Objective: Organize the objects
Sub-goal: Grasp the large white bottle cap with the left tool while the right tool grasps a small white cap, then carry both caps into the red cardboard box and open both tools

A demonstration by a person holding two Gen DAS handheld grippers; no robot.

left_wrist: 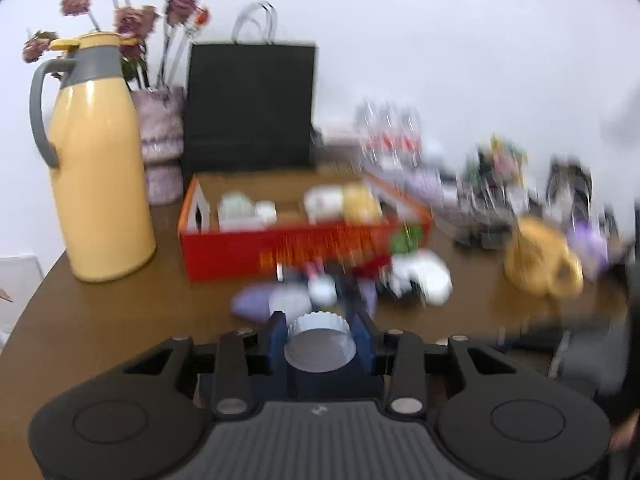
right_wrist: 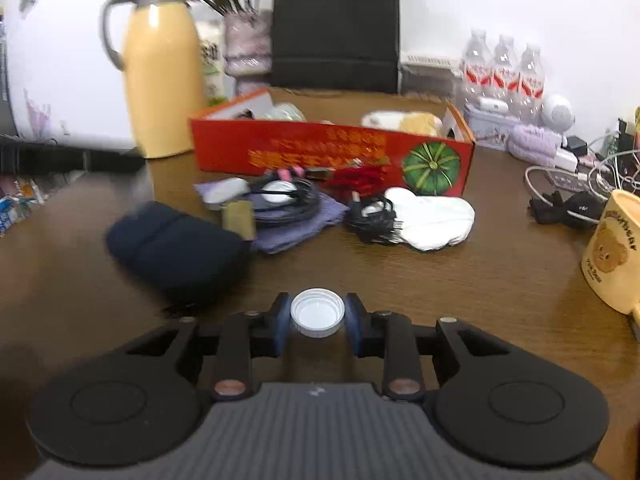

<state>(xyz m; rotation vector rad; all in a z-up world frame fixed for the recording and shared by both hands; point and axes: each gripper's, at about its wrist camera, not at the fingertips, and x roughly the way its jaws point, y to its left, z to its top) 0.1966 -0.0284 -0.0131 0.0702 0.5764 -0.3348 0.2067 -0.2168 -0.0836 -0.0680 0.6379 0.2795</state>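
My left gripper (left_wrist: 320, 340) is shut on a white ribbed lid (left_wrist: 320, 350) that sits on a dark blue body, with the blue pads pressed on both sides. My right gripper (right_wrist: 317, 316) is shut on a small white bottle cap (right_wrist: 317, 312), open side up, just above the brown table (right_wrist: 480, 280). An open red box (right_wrist: 320, 148) with a pumpkin picture stands mid-table and holds several small items. In front of it lie a navy pouch (right_wrist: 176, 248), coiled black cables (right_wrist: 288, 204) on a purple cloth, and a white cloth (right_wrist: 432, 216). The left wrist view is blurred.
A yellow thermos jug (right_wrist: 160, 80) stands at the back left, with a vase of flowers (left_wrist: 160, 144) and a black paper bag (right_wrist: 336, 24) behind the box. Three water bottles (right_wrist: 504, 68), chargers and wires crowd the back right. A yellow bear mug (right_wrist: 612, 256) stands at the right edge.
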